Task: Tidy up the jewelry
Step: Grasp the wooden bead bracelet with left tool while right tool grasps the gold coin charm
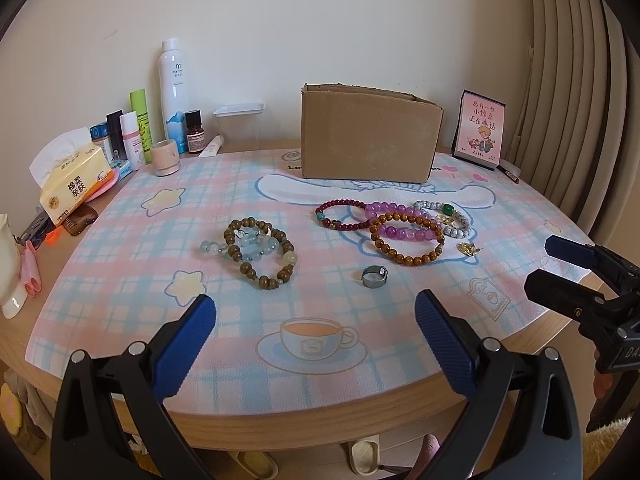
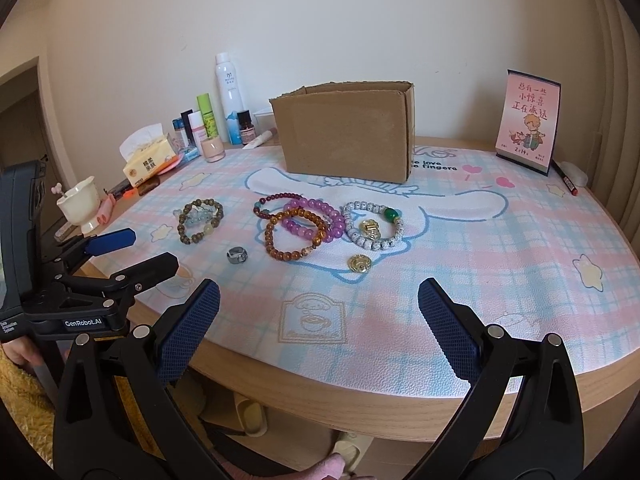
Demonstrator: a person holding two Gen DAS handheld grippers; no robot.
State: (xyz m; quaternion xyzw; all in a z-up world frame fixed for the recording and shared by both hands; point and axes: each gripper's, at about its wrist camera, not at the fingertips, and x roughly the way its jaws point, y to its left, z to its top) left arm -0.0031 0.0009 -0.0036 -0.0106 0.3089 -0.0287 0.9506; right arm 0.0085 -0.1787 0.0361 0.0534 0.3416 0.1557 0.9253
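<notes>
Both of my grippers hang spread wide and empty at the desk's [image 1: 320,420] near edge: the left gripper [image 1: 316,332] and the right gripper [image 2: 320,320]. In front of the cardboard box [image 1: 370,138] lie the overlapping bracelets [image 1: 400,228]. Left of the box's front sit the wooden bracelet [image 1: 260,252] and pale blue beads. A silver ring [image 1: 375,276] lies nearer me.

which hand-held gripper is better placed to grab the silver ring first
Left, probably. The silver ring lies just ahead of the open left hand-held gripper, nearly centred between its fingers. For the open right hand-held gripper, the ring sits off to the left, so it would have to cross over.
</notes>
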